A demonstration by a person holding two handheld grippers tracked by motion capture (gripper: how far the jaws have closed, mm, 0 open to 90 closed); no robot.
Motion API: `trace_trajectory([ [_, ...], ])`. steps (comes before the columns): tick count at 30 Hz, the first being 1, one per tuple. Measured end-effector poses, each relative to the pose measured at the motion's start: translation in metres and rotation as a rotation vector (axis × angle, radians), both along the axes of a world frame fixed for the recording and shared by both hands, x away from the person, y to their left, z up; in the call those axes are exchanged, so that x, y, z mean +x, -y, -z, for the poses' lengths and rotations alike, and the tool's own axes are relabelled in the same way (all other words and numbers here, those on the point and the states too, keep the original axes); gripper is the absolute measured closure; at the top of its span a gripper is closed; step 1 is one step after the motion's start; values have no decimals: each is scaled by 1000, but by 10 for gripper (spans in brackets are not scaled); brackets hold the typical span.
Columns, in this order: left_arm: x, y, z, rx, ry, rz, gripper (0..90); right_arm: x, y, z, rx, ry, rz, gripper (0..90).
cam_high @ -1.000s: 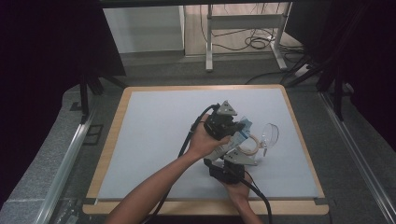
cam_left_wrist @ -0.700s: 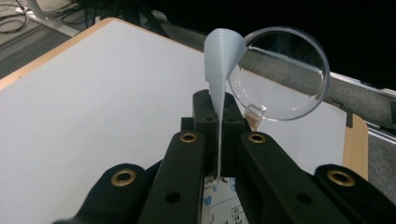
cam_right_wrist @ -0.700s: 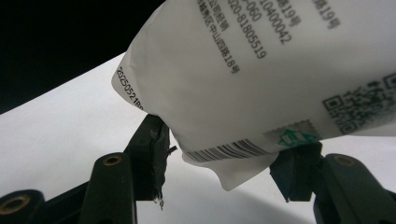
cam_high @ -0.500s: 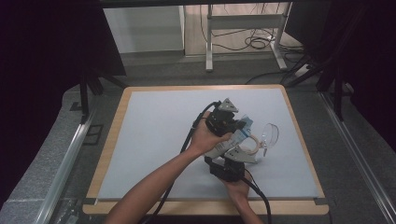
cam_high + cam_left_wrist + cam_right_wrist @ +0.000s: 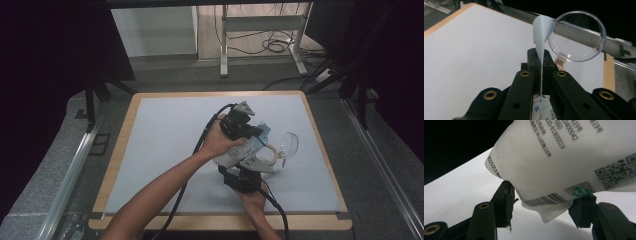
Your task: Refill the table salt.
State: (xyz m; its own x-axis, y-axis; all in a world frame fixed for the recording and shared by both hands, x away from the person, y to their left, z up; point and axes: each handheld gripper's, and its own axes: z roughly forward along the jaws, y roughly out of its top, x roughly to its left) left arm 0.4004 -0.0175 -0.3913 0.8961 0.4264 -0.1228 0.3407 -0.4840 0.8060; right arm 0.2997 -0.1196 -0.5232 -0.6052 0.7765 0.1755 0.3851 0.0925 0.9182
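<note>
We see the left gripper (image 5: 541,72) with its jaws pressed together on the thin top edge of the white pouch (image 5: 240,149), held above the table (image 5: 165,130) nearer its right edge. Just beyond that edge lies a clear round lid (image 5: 580,35) (close by, not touching the jaws). The right gripper (image 5: 544,210) pinches the pouch's lower end.

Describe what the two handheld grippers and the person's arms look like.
Both the left gripper and right gripper are black, each with a grey three-cornered plate and a trailing black cable. Their fingers are flat black bars with brass-ringed holes. The person's forearms are bare, with no sleeves visible.
</note>
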Motion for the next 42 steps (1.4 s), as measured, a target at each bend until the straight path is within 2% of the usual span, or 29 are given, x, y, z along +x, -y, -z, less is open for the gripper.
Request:
trace_trajectory([
  [6,6,-2,-4,6,-15,12,900,1,-4,-3,7,-2,9,444],
  [13,7,4,-9,41,-1,27,900,2,-4,-7,33,4,28,444],
  [28,6,12,-11,63,-1,26,900,-1,-5,-7,49,22,51,443],
  [42,8,26,-13,112,5,38,900,-1,-5,-9,81,35,85,443],
])
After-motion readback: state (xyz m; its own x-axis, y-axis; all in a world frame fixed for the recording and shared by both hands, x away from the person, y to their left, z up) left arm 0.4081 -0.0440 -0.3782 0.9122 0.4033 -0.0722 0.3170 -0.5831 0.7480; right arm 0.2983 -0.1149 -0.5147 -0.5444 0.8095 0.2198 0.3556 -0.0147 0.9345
